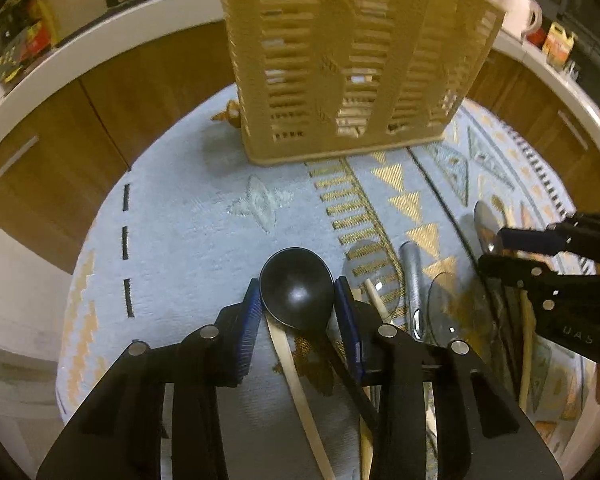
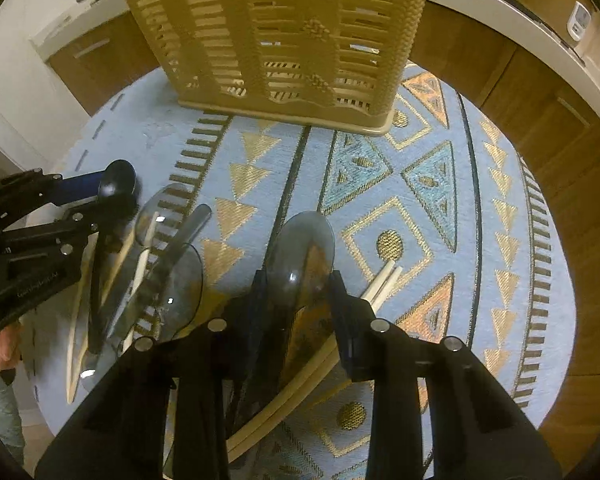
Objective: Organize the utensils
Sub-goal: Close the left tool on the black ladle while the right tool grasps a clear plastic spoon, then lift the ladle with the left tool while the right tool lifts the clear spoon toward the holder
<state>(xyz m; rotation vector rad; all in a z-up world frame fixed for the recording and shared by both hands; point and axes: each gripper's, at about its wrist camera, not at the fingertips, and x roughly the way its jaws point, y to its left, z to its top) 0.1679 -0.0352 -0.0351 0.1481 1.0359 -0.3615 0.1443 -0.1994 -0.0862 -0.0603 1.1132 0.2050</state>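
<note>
On the patterned blue cloth (image 1: 180,232) lies a pile of utensils. In the left wrist view my left gripper (image 1: 298,300) has its blue pads against both sides of a black spoon's bowl (image 1: 296,292), whose handle runs back under the jaws. In the right wrist view my right gripper (image 2: 298,284) is shut on the bowl of a smoky translucent spoon (image 2: 300,252). A beige slatted utensil basket (image 1: 340,60) (image 2: 280,40) stands upright on the cloth behind both. The left gripper (image 2: 116,196) with the black spoon also shows at the right view's left edge.
More translucent spoons (image 2: 180,276), a silver handle (image 1: 412,272) and pale wooden chopsticks (image 2: 384,280) lie between and under the grippers. Brown cabinets (image 1: 60,152) under a white counter ring the round table. A mug (image 1: 520,12) stands on the counter. A person's hand (image 2: 4,348) shows at left.
</note>
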